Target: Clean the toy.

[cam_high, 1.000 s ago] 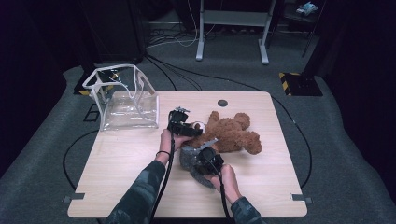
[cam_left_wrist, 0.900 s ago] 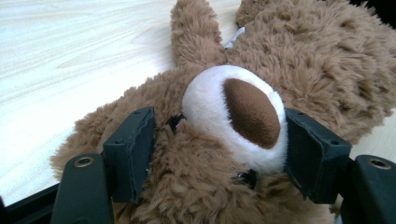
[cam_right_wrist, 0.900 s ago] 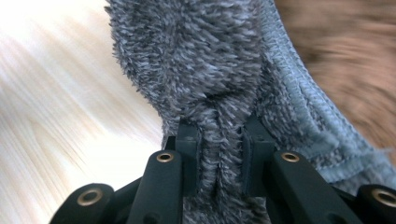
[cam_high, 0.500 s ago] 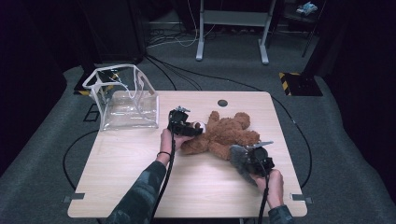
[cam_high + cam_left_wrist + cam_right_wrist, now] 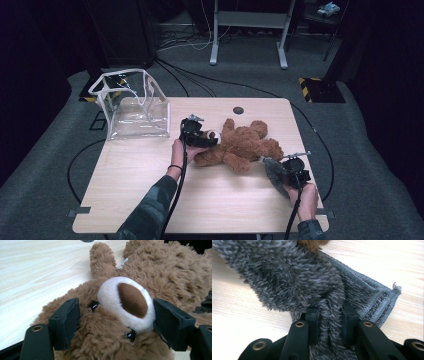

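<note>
A brown teddy bear (image 5: 245, 145) lies on its back in the middle of the wooden table (image 5: 140, 200). My left gripper (image 5: 209, 139) is at the bear's head. In the left gripper view my left gripper (image 5: 116, 325) has its jaws on either side of the white muzzle (image 5: 130, 300); they have just been opening and stand open, with the head between them. To the right of the bear, near the table's front right, my right gripper (image 5: 280, 172) is shut on a fuzzy grey cloth (image 5: 271, 176). In the right gripper view my right gripper (image 5: 329, 322) pinches a fold of the grey cloth (image 5: 294, 277).
A clear plastic bag with white trim (image 5: 132, 107) stands open at the back left of the table. A round cable hole (image 5: 238, 110) sits near the far edge. Black cables lie on the grey carpet (image 5: 370, 165) around the table.
My right gripper has carried the grey cloth to the right, from in front of the bear's belly to beside its leg. The left hand stays at the bear's head.
</note>
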`<state>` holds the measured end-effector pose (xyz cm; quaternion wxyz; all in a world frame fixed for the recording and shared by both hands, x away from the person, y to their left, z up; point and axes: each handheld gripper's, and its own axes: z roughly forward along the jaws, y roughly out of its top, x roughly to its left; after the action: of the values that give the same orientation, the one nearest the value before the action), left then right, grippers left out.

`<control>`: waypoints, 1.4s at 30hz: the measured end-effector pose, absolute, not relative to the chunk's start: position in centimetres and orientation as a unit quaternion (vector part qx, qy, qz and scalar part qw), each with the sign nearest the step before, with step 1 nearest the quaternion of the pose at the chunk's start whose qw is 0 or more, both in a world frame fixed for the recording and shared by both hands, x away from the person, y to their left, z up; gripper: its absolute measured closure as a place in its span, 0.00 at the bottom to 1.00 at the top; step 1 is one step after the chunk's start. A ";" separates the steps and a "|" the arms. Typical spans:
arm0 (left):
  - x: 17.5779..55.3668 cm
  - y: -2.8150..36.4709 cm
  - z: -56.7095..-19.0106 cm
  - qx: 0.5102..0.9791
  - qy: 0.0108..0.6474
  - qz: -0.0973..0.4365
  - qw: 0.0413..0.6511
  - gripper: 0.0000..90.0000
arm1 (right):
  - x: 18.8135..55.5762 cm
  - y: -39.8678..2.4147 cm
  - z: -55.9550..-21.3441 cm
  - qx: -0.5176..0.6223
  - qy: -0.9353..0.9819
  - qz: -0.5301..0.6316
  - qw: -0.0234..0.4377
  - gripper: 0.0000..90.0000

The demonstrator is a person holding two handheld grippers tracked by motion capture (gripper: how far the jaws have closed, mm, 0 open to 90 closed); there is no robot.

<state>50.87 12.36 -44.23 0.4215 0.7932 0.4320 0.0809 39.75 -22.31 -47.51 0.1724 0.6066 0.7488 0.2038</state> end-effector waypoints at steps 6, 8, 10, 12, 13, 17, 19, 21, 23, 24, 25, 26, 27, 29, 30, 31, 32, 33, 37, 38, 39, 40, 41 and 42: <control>49.2 12.5 -43.1 0.794 0.412 0.105 0.434 0.20 | 39.8 -22.3 -47.6 0.615 0.738 0.227 0.158 0.80; 49.0 12.5 -42.9 0.794 0.410 0.108 0.437 0.18 | 39.8 -22.2 -47.5 0.618 0.736 0.229 0.157 0.80; 48.4 12.3 -42.5 0.794 0.402 0.113 0.442 0.18 | 39.9 -22.0 -47.6 0.617 0.735 0.234 0.157 0.80; 47.3 11.8 -42.1 0.799 0.386 0.128 0.444 0.18 | 40.0 -21.7 -47.7 0.616 0.736 0.234 0.156 0.80; 47.0 11.6 -42.0 0.801 0.379 0.133 0.443 0.18 | 39.9 -21.6 -47.8 0.617 0.736 0.233 0.153 0.80; 45.6 10.5 -42.0 0.809 0.361 0.150 0.438 0.18 | 39.9 -21.5 -47.9 0.615 0.737 0.233 0.155 0.80; 45.1 9.9 -42.3 0.814 0.354 0.152 0.434 0.17 | 40.0 -21.6 -47.9 0.614 0.738 0.233 0.155 0.80; 44.6 9.4 -42.6 0.814 0.351 0.152 0.437 0.17 | 40.0 -21.6 -47.9 0.615 0.737 0.232 0.155 0.80; 44.0 8.7 -42.8 0.817 0.347 0.157 0.433 0.17 | 40.0 -21.6 -47.9 0.615 0.737 0.232 0.155 0.80; 44.0 8.7 -42.8 0.817 0.347 0.157 0.433 0.17 | 40.0 -21.6 -47.9 0.615 0.737 0.232 0.155 0.80; 43.5 8.2 -43.1 0.820 0.342 0.158 0.432 0.17 | 40.0 -21.6 -47.9 0.615 0.738 0.232 0.155 0.80; 43.5 8.2 -43.1 0.820 0.342 0.158 0.432 0.17 | 40.0 -21.6 -47.9 0.615 0.738 0.232 0.155 0.80; 43.2 7.8 -43.2 0.820 0.338 0.163 0.431 0.17 | 40.0 -21.7 -47.9 0.615 0.738 0.232 0.155 0.80; 42.7 7.1 -43.5 0.823 0.333 0.166 0.430 0.17 | 40.0 -21.7 -47.9 0.614 0.738 0.234 0.155 0.80; 42.4 6.6 -43.7 0.824 0.331 0.169 0.427 0.17 | 40.0 -21.7 -47.9 0.615 0.737 0.234 0.155 0.80; 42.2 6.2 -43.9 0.824 0.329 0.175 0.427 0.17 | 40.0 -21.7 -47.9 0.614 0.738 0.233 0.155 0.80; 42.0 5.7 -44.0 0.828 0.324 0.175 0.423 0.16 | 40.0 -21.7 -47.9 0.614 0.738 0.233 0.155 0.80; 41.6 5.0 -44.3 0.829 0.322 0.179 0.421 0.16 | 40.0 -21.7 -47.9 0.615 0.737 0.233 0.155 0.80; 40.9 3.5 -45.0 0.834 0.318 0.189 0.409 0.14 | 40.0 -21.8 -47.9 0.616 0.737 0.233 0.154 0.80; 40.9 3.5 -45.0 0.834 0.318 0.189 0.409 0.13 | 40.0 -21.8 -47.9 0.616 0.737 0.233 0.154 0.80; 40.5 2.8 -45.3 0.835 0.320 0.199 0.401 0.13 | 39.9 -21.8 -47.9 0.619 0.735 0.232 0.153 0.80; 40.5 2.8 -45.3 0.835 0.320 0.199 0.401 0.12 | 39.9 -21.8 -47.9 0.617 0.736 0.233 0.152 0.80; 40.3 2.1 -45.8 0.837 0.321 0.203 0.393 0.12 | 39.9 -21.8 -47.9 0.618 0.736 0.232 0.153 0.80; 40.3 2.1 -45.8 0.837 0.321 0.203 0.393 0.12 | 40.0 -21.9 -47.9 0.616 0.737 0.233 0.153 0.80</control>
<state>40.27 2.08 -45.77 0.3931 0.8374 0.3211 0.2027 39.98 -21.86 -47.95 0.1533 0.6159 0.7369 0.2327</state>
